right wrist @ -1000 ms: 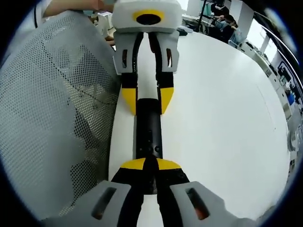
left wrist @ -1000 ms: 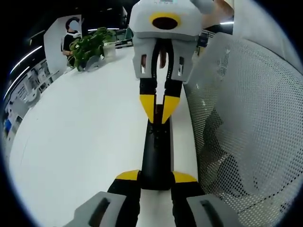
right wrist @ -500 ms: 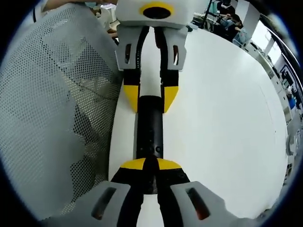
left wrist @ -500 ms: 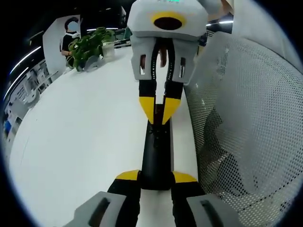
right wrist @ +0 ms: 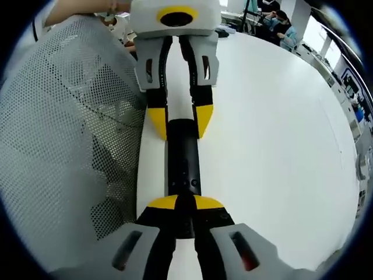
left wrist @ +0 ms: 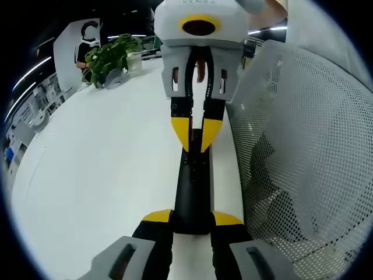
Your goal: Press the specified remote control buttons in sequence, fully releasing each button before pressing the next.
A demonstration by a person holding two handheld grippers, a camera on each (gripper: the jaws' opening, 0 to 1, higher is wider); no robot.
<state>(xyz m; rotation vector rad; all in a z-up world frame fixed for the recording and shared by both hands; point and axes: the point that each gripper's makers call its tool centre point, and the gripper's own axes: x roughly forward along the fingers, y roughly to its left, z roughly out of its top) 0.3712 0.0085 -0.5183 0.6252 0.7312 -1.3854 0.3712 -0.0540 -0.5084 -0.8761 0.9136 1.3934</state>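
While no lettering can be read on anything, surfaces are clear enough. White table [left wrist: 99, 175], smooth and matte, spreads to one side of both jaw pairs; a person's white perforated mesh garment [left wrist: 303, 151] fills the other side. Slim black remote [left wrist: 193, 186], long and flat, lies on the table with its long axis in line with both grippers, one end toward each. Left gripper [left wrist: 193, 218]: yellow-tipped jaws spread, flanking the near end of the remote. Right gripper [right wrist: 179, 202]: jaws nearly together, tips resting over the opposite end. Leafy potted plant [left wrist: 111, 58] well beyond.
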